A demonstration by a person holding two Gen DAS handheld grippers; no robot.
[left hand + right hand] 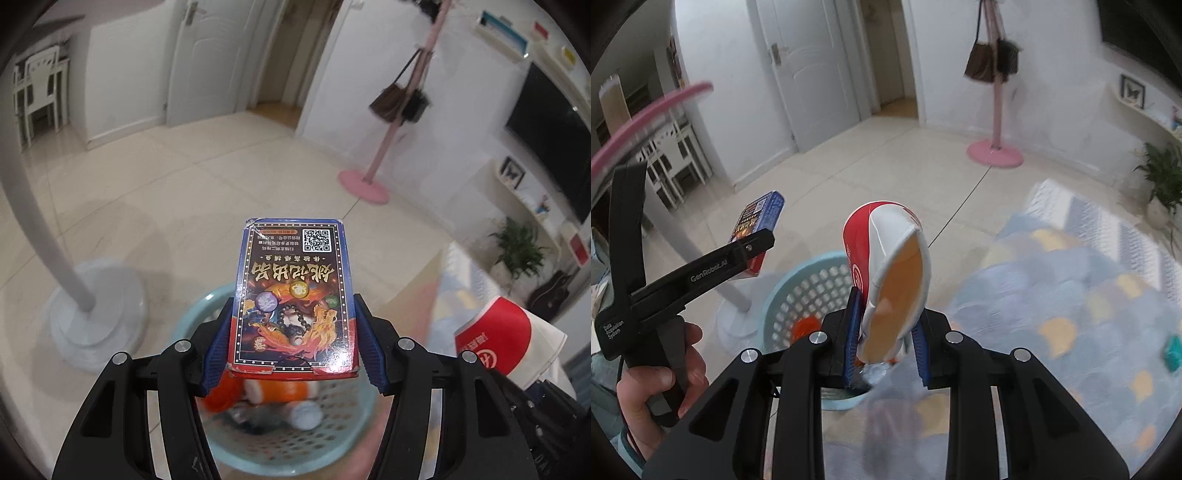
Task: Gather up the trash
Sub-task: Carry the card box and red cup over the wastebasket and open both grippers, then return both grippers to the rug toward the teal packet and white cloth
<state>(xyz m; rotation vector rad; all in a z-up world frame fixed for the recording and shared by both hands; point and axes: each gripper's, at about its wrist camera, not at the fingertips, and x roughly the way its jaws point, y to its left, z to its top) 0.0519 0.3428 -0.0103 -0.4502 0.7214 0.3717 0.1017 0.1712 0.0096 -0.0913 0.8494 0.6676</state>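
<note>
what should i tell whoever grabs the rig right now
Left gripper: shut on the card box, held above the basket.
Right gripper: shut on the squashed paper cup, also near the basket.
Basket: light blue, on the floor by the rug, with an orange-and-white item already inside.
Done: both pieces picked up and brought to the basket.
Left: drop the box and cup in, then check the floor for more trash.

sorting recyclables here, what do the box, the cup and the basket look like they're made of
Box: thin printed cardboard with a glossy finish; it shows glare, a scuffed corner and a folded end flap.
Cup: coated paper by the look, red and white outside, plain tan inside; it is squashed flat with creases.
Basket: moulded plastic, pale blue, fairly matte, with regular holes in its wall.
</note>
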